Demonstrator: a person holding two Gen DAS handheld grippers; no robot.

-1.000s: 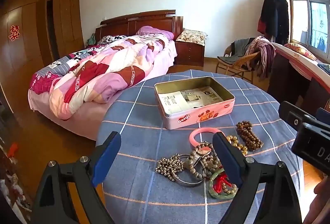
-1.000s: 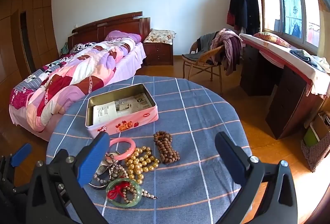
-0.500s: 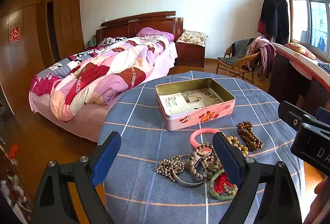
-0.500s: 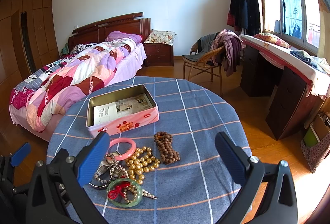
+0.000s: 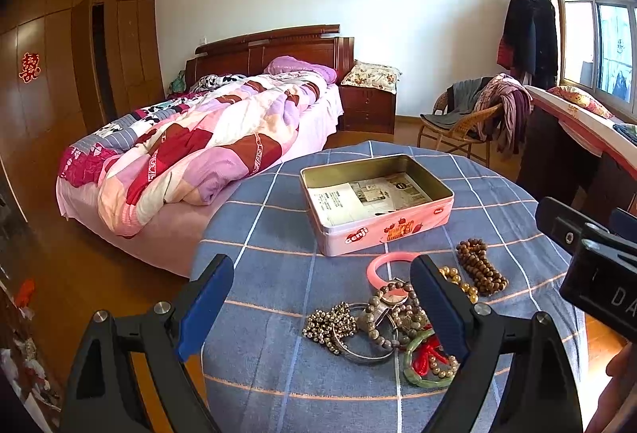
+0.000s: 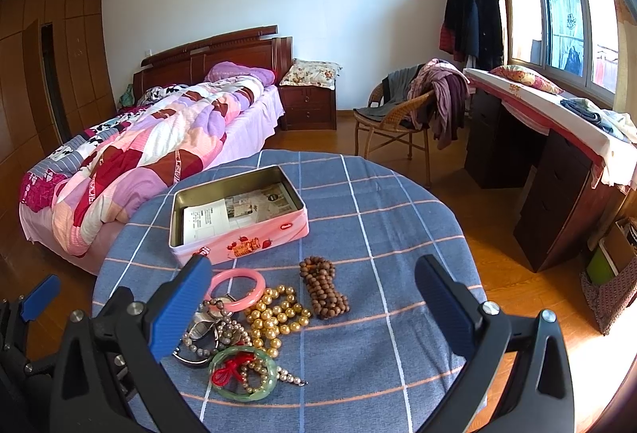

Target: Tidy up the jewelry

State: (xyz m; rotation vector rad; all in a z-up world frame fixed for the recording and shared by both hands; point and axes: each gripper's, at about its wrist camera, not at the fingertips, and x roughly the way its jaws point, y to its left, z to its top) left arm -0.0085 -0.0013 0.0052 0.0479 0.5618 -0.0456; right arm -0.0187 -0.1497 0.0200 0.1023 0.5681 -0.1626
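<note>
A pile of jewelry lies on the round blue checked table [image 6: 398, 234]: a pink bangle [image 6: 238, 283], gold beads [image 6: 276, 315], a brown wooden bead bracelet [image 6: 323, 287], a green jade bangle with red cord [image 6: 243, 373], and silver beads [image 5: 328, 323] with a metal bangle [image 5: 366, 351]. An open pink tin [image 6: 239, 214] lined with paper stands behind the pile; it also shows in the left wrist view [image 5: 376, 202]. My left gripper [image 5: 320, 307] is open and empty above the near left of the pile. My right gripper [image 6: 314, 307] is open and empty above the pile.
A bed with a patchwork quilt [image 5: 199, 146] stands left of the table. A wicker chair with clothes [image 6: 406, 114] and a dark desk [image 6: 557, 170] stand to the right. The right gripper's body [image 5: 589, 265] shows at the right edge of the left wrist view.
Both grippers have shifted only slightly; the table and tin sit marginally differently in view. The jewelry has not moved and both grippers stay open.
</note>
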